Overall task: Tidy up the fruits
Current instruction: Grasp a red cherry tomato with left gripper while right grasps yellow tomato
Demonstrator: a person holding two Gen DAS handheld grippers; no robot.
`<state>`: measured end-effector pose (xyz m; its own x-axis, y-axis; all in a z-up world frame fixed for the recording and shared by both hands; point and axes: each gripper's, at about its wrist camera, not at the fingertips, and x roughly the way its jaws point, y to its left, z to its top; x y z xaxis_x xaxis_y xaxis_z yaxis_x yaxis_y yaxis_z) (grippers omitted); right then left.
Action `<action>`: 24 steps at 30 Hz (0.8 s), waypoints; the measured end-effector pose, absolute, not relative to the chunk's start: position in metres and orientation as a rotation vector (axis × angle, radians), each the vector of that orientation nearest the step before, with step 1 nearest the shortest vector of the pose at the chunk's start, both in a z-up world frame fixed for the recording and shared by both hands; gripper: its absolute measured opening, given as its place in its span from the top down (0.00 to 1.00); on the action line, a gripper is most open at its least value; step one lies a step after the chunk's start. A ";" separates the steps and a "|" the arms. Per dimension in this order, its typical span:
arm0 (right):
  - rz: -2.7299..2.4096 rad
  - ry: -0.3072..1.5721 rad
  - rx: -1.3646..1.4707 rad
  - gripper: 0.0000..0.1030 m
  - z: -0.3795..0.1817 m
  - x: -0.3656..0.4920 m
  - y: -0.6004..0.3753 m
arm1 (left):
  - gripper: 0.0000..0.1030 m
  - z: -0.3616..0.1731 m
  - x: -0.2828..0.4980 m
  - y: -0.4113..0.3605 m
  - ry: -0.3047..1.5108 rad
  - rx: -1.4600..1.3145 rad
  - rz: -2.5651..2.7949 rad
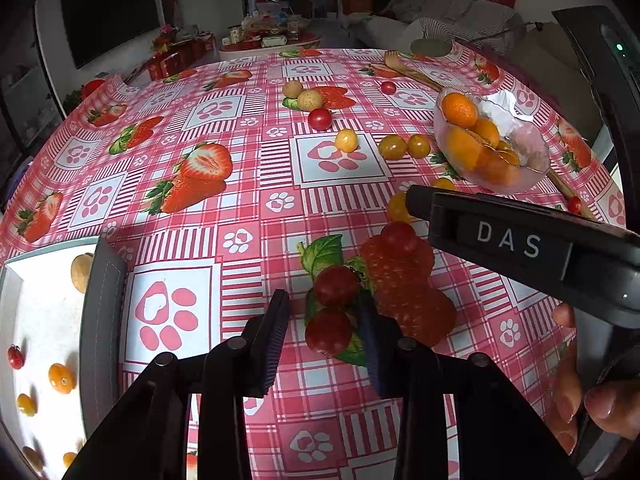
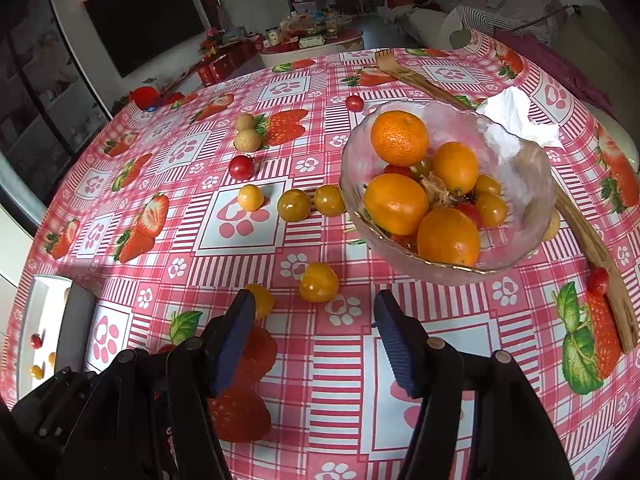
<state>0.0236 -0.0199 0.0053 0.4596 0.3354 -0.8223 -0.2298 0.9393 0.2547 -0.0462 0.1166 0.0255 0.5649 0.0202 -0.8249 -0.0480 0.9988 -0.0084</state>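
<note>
Left wrist view low over bench (image 1: 248, 200), facing forward along its jaws, close to near edge, right wrist view slightly higher and further right, same heading, both share glass bowl (image 2: 516, 184), tray (image 1: 24, 276), loose fruit, far room

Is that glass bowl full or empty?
Partly full: the glass bowl holds oranges and smaller yellow and red fruits, heaped on one side, with bare glass opposite.

Left tongs (image 1: 322, 338) parted, low over table; right tongs (image 2: 316, 340) spread wide.
</note>
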 end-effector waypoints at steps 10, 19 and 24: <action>0.456 1.058 0.106 0.85 0.008 0.010 -0.015 | 0.79 0.025 -0.053 0.122 0.961 -0.044 0.014; 0.465 1.040 0.101 0.46 0.009 0.003 -0.023 | 0.79 0.025 -0.052 0.123 0.965 -0.045 0.011; 0.467 1.041 0.113 0.47 0.007 0.017 -0.017 | 0.79 0.025 -0.052 0.121 0.959 -0.031 0.011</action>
